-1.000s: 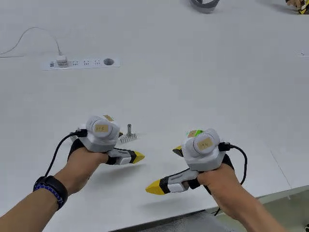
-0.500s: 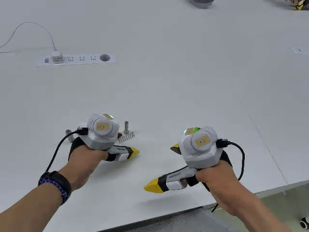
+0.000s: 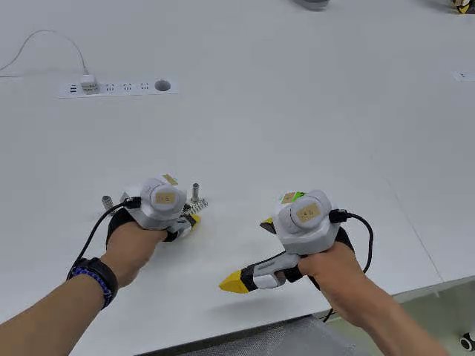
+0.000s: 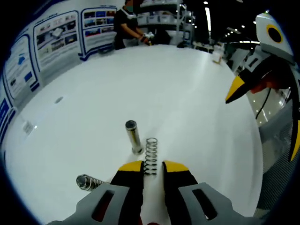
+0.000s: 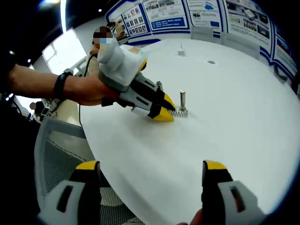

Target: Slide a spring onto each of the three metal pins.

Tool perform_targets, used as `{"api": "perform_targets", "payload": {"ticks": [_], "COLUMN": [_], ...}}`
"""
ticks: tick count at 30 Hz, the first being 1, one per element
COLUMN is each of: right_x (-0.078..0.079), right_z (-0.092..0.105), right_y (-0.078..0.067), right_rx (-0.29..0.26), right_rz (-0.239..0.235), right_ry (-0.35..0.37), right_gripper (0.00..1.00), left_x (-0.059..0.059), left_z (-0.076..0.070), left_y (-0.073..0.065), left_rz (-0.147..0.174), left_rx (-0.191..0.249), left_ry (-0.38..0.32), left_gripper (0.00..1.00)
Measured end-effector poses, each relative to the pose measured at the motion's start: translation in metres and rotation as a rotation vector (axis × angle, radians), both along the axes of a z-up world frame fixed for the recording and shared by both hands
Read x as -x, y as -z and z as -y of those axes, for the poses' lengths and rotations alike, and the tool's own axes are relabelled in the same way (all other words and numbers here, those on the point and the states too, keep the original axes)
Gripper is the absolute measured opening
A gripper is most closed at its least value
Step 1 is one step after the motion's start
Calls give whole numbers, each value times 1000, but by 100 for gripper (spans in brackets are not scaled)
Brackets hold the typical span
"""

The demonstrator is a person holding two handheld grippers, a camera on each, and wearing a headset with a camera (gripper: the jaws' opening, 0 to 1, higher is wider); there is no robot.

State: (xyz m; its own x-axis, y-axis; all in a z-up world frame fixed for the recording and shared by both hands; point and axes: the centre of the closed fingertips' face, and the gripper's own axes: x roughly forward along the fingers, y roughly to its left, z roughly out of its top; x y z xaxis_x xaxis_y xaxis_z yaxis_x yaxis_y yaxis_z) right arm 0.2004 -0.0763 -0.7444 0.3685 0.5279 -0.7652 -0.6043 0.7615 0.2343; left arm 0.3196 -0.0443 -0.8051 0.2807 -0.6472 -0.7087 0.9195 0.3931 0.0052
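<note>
The left tool (image 4: 153, 165) is down on the white surface (image 3: 312, 126). Its yellow tips are drawn in to a narrow gap, and the near end of the loose spring (image 4: 151, 154) lies in that gap, closer to one tip and, as far as I can judge, not yet pinched. The spring lies flat just beside the foot of an upright bare pin (image 4: 132, 137). A second pin (image 4: 89, 182), off to the side, already seems to wear a spring. The right tool (image 5: 151, 165) hangs well apart from them, jaws spread wide and holding nothing, so nothing braces the bare pin. The likely trouble is that a light coil squeezed only at its end could squirt out sideways or roll off. A tip could also brush the pin and tip it over, since the two sit so close. If the coil is lifted by one end, it may droop and miss the pin's top. As for writing, each tool carries a small tan sticker (image 3: 165, 198), but the marks on it are too small to read. The blue-bordered posters (image 5: 168, 11) on the far wall are the same. The white power strip (image 3: 119, 87) shows no brand I can make out.
</note>
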Motion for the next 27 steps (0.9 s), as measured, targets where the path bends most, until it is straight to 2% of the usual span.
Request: {"api": "perform_targets", "payload": {"ticks": [2, 3, 8, 12, 13, 14, 15, 17, 27], "right_x": [0, 0, 2, 3, 3, 3, 3, 3, 5], "right_z": [0, 0, -1, -2, -3, -3, -3, -4, -10], "right_y": [0, 1, 0, 0, 0, 0, 0, 0, 0], "right_rx": [0, 2, 0, 2, 1, 0, 1, 0, 3], "right_rz": [-1, -2, -5, -6, -6, -6, -5, -5, -5], "right_ry": [1, 0, -2, -4, -4, -4, -4, -7, -16], "right_gripper": [92, 92, 92, 92, 92, 92, 92, 92, 93], "left_x": [1, 0, 3, 8, 10, 12, 12, 16, 29], "left_z": [0, -2, -5, -12, -13, -14, -17, -20, -42], "left_y": [-1, -1, -1, -1, -1, 0, 0, 0, -4], "left_rz": [-3, 11, 0, -27, -57, -74, -64, -65, -93], "left_rx": [1, -5, -9, -11, 8, 20, 15, 14, 37], "left_ry": [-7, -8, -24, -52, -75, -83, -82, -83, -123], "left_gripper": [14, 12, 11, 10, 10, 10, 10, 10, 10]}}
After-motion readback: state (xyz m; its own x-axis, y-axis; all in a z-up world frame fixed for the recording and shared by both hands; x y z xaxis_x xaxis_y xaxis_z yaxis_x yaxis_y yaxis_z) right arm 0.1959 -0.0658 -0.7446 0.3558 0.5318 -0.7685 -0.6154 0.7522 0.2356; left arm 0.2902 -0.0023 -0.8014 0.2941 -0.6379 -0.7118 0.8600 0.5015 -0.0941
